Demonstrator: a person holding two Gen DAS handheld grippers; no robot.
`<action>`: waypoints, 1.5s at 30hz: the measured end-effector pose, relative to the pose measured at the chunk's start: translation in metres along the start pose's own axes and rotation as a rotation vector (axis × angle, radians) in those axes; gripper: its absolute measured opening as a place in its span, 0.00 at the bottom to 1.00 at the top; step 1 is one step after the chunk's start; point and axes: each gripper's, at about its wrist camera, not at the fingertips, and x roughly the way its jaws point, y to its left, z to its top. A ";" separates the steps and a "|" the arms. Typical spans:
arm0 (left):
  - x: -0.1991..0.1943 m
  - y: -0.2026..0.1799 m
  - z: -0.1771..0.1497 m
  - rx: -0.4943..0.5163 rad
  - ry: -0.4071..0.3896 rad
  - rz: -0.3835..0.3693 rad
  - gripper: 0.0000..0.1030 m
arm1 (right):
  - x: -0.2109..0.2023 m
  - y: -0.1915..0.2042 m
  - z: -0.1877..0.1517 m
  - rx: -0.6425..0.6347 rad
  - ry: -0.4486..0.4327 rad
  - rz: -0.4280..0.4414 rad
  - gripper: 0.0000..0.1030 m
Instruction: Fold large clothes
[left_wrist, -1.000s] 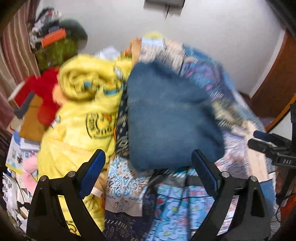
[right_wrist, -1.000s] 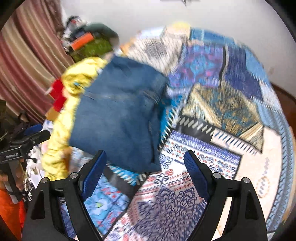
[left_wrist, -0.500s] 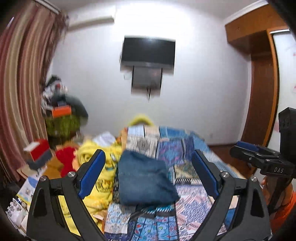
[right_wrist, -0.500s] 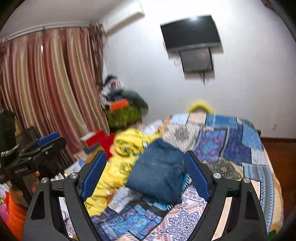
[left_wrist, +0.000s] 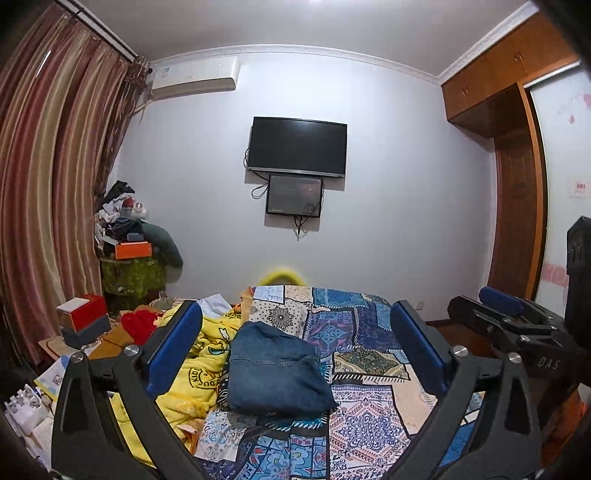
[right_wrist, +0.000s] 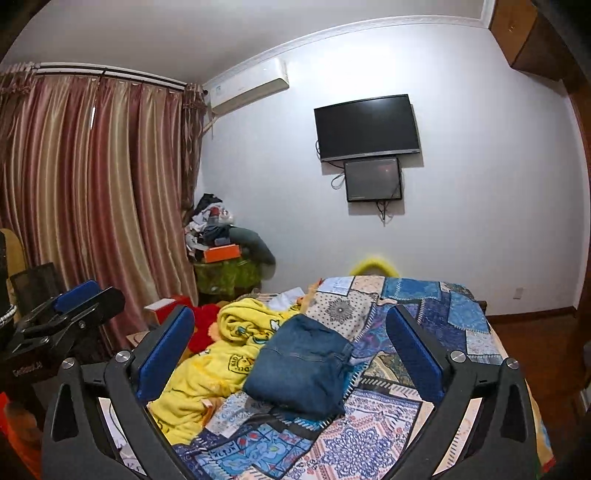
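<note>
Pale, evenly lit bedroom wall carrying a black television with a smaller dark screen mounted just below, cables dangling. Air conditioner high in the corner beside striped red-and-gold curtains. Wooden wardrobe along the right side, dark wooden floor beneath. Patchwork-covered bed in the foreground; cluttered corner stand topped with an orange box.

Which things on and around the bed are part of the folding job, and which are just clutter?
Job: folded jeans, yellow robe, left gripper, right gripper, both empty, jaws opening.
Clutter: orange box, red box, television.
</note>
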 end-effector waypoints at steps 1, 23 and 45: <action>0.001 0.000 -0.002 0.001 0.006 0.000 0.99 | 0.001 -0.002 0.000 0.006 0.002 -0.002 1.00; 0.007 -0.003 -0.010 -0.005 0.023 0.023 0.99 | -0.009 -0.002 -0.006 0.011 0.025 -0.026 1.00; 0.011 -0.001 -0.012 -0.010 0.036 0.018 0.99 | -0.015 0.000 -0.003 0.003 0.022 -0.045 1.00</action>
